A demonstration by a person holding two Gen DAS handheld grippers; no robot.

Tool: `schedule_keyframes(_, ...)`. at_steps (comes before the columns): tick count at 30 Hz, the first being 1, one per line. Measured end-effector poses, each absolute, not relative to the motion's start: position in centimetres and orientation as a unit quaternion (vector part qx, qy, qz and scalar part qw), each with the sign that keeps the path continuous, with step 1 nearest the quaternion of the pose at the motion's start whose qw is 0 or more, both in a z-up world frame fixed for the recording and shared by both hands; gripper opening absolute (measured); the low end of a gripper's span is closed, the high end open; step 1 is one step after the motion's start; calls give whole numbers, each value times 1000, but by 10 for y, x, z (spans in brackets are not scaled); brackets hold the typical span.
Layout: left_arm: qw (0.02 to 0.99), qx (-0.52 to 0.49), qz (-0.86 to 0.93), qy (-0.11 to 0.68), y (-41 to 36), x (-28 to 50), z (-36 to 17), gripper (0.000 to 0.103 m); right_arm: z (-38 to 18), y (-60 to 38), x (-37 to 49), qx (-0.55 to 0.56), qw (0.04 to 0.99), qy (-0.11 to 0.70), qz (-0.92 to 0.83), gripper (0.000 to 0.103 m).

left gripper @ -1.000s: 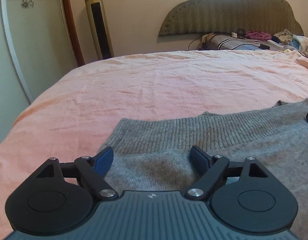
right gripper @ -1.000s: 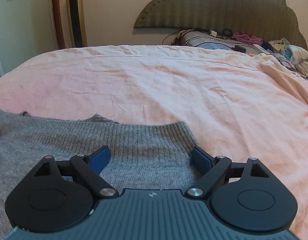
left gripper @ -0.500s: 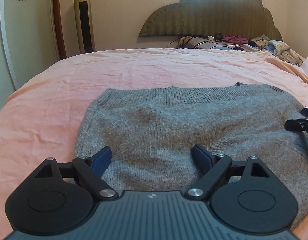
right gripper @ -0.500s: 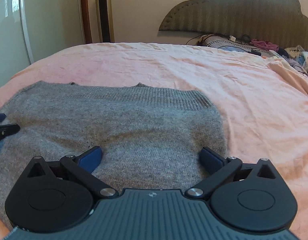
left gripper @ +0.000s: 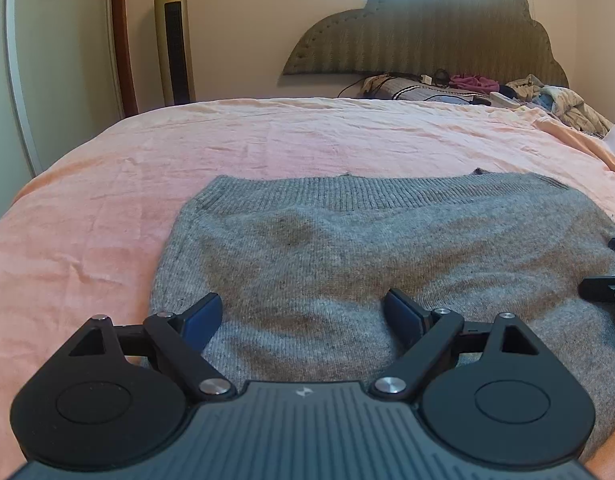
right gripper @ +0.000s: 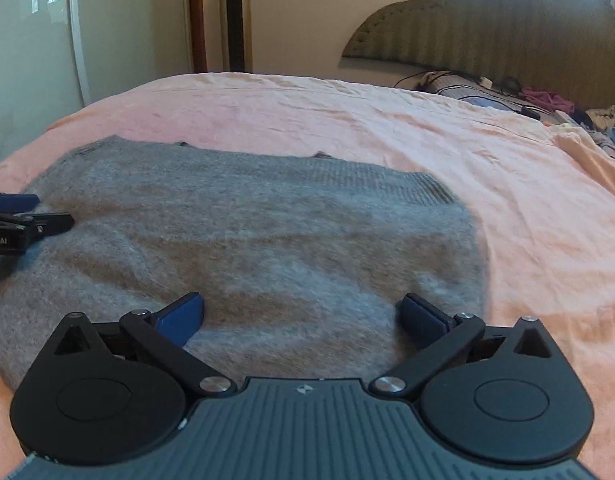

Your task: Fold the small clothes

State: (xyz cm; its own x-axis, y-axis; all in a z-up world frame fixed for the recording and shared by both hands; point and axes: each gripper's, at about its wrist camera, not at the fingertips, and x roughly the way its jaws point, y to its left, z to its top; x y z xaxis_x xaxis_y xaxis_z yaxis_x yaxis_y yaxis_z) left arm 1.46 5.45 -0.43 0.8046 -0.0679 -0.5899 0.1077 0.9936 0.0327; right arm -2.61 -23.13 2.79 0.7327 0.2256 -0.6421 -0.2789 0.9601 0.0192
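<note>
Now both grippers have drawn back from the sweater's [left gripper: 367, 248] ribbed hem; left gripper [left gripper: 303, 316] jaws wide apart, right gripper [right gripper: 303, 312] jaws opening, nothing gripped.

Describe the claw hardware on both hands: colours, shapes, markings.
Both match. The left claw and right claw each have two blue finger pads on black linkage arms with silver pivot screws, two black rounded housings, and a grey ribbed body with a small white logo. White lettering shows on the left unit's side in the right wrist view.
</note>
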Motion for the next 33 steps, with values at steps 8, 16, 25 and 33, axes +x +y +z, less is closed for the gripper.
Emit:
schedule_keyframes(8,949,5,-27,314,52,-11,13,89,43,-204,-57,-47,925,350,138,103)
schedule_keyframes(16,942,16,-42,331,57,-45,-4,91,25,-212,-66,-35,932,333,143,103)
schedule_keyframes(25,901,-252,20,354,131,-114,22,90,54,-331,-129,314,875,352,110,103)
schedule_keyframes(33,813,-482,-40,324,159,-97,-15,89,21,-337,-124,392,834,377,93,103)
